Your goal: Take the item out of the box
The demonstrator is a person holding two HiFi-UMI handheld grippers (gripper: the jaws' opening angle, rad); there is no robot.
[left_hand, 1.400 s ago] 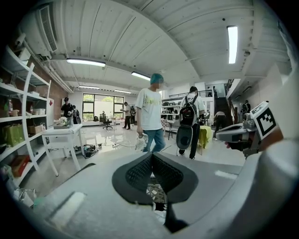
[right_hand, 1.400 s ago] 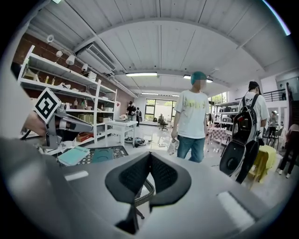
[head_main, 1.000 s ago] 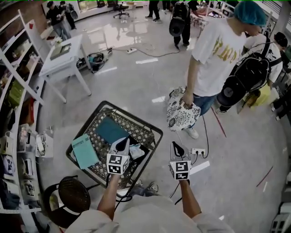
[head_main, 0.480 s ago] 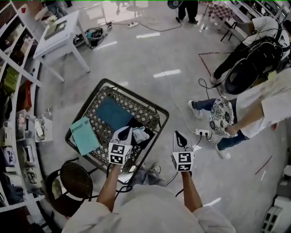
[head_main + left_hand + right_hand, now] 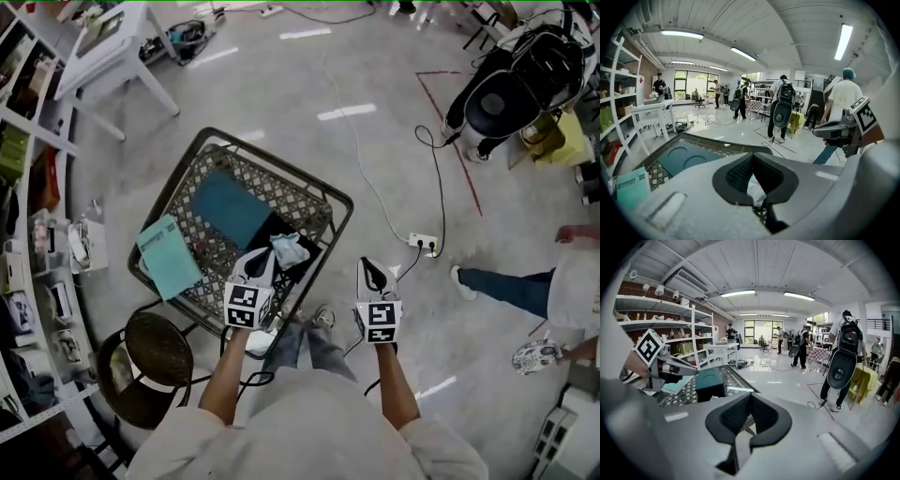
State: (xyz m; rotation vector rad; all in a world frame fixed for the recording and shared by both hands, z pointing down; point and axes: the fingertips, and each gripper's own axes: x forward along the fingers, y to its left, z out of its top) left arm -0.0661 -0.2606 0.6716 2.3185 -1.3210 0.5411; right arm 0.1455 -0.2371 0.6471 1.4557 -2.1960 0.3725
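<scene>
Here, the white crumpled item [image 5: 289, 250] lies in the near corner of the lattice basket [image 5: 291, 192], on something black, and beside it a dark teal box [image 5: 230, 208] rests on the basket's bottom. A light teal booklet [image 5: 169, 256] lies over the basket's left rim.

The left gripper [image 5: 267, 251] hangs over the basket's near edge, with its tip just beside the white item; whether they touch I cannot tell. In the left gripper view its jaws are closed tip to tip with nothing held. The white item [image 5: 754, 190] shows below them, the teal box [image 5: 689, 157] and the booklet [image 5: 630, 190] are off to the left, and the right gripper [image 5: 839, 131] is at the right.

The right gripper [image 5: 366, 262] is outside the basket, over bare floor near its right corner. Its own view shows its jaws closed and empty too, with the teal box [image 5: 710, 380] and the left gripper [image 5: 670, 366] at the left.

The basket stands on a grey floor. A round dark stool [image 5: 157, 352] is just beside its near left side, a power strip [image 5: 422, 242] with a cable lies to the right, and shelves [image 5: 28, 187] run along the left.
</scene>
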